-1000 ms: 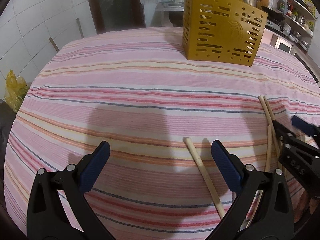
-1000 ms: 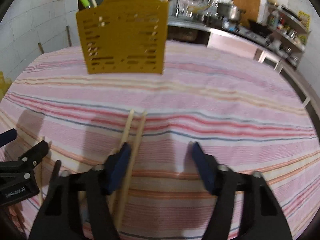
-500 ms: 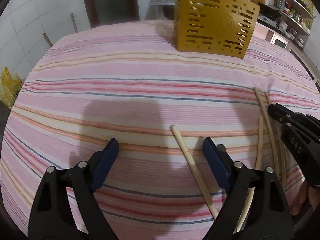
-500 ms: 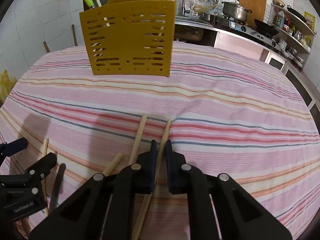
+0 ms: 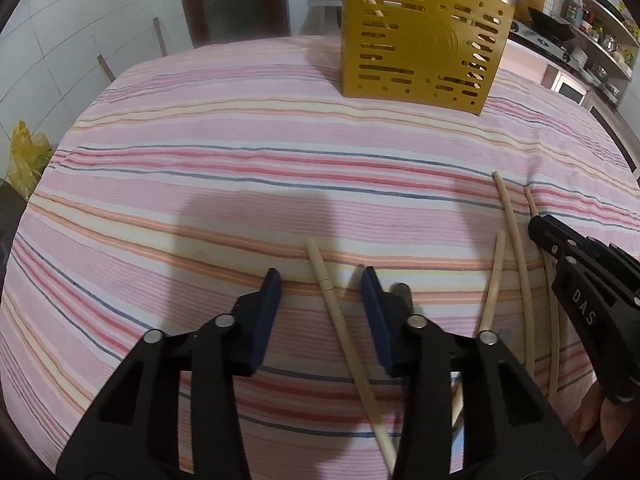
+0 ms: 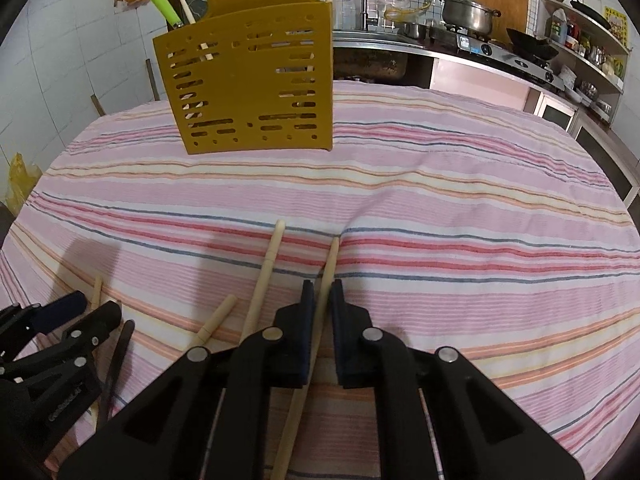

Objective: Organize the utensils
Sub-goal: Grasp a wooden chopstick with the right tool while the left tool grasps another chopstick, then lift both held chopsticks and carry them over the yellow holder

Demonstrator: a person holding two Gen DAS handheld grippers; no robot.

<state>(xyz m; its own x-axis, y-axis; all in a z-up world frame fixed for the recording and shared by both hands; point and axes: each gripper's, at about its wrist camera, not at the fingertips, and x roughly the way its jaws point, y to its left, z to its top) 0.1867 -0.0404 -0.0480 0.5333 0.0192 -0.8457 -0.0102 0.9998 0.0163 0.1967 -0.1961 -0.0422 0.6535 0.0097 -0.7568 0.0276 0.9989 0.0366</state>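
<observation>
A mustard-yellow slotted utensil holder (image 5: 420,44) stands at the far side of the striped tablecloth; it also shows in the right wrist view (image 6: 252,80). Several wooden chopsticks lie on the cloth. My left gripper (image 5: 320,284) is open, its jaws on either side of one chopstick (image 5: 340,320). My right gripper (image 6: 322,292) is shut on another chopstick (image 6: 330,264), which still rests on the cloth. Two more chopsticks (image 6: 264,276) lie just left of it. The right gripper also shows in the left wrist view (image 5: 580,280).
The holder has a green-handled utensil (image 6: 160,0) and sticks in it. A dark thin utensil (image 6: 116,360) lies beside the left gripper. A kitchen counter with a pot (image 6: 468,12) and stove stands behind the table. A yellow bag (image 5: 24,156) sits by the left wall.
My right gripper has closed on a chopstick. My left gripper's jaws have narrowed around the chopstick in front of it and moved slightly forward.
</observation>
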